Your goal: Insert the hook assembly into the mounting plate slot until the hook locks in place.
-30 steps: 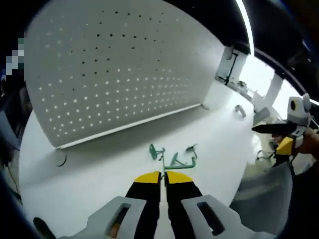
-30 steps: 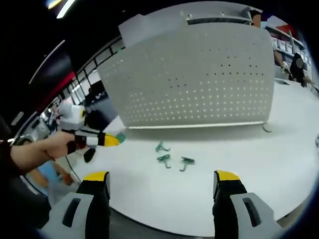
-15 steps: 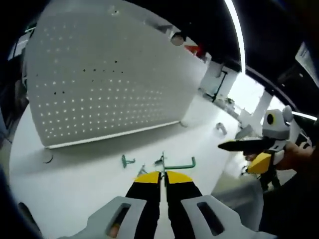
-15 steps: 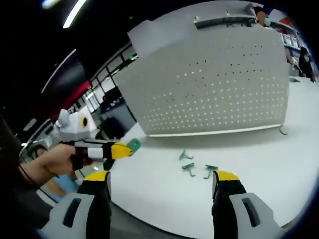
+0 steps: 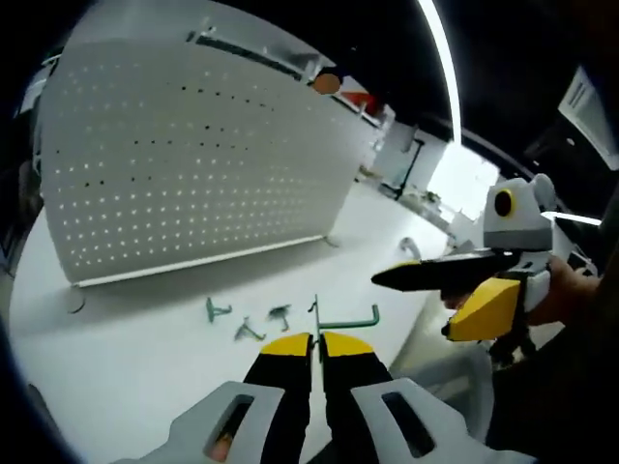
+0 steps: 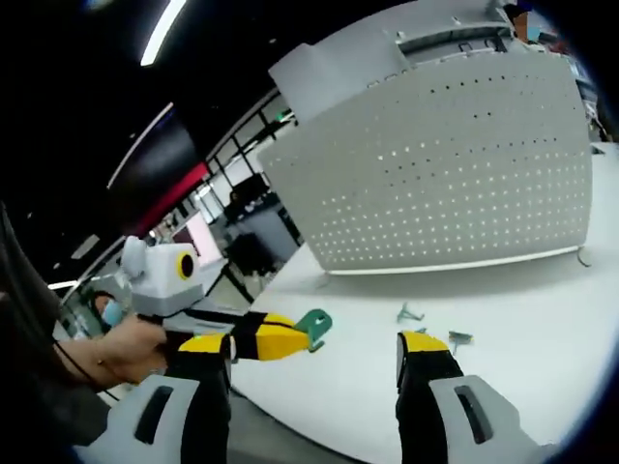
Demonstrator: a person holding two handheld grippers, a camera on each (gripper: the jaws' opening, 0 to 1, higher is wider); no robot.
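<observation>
The left tool (image 5: 316, 340), pressed together on a green hook (image 5: 345, 317), hangs in front of the perforated mounting plate (image 5: 184, 155) (spare hooks (image 5: 244, 321) lie on the worktop (image 5: 126, 377) below it), the right tool (image 6: 314, 350) spread empty; a slack pinch could twist the hook off its slot.

My left gripper view, raised, facing the upright white perforated metal panel (image 5: 184, 164), my right gripper view from farther back, both sharing panel and round white table (image 6: 522, 329).
</observation>
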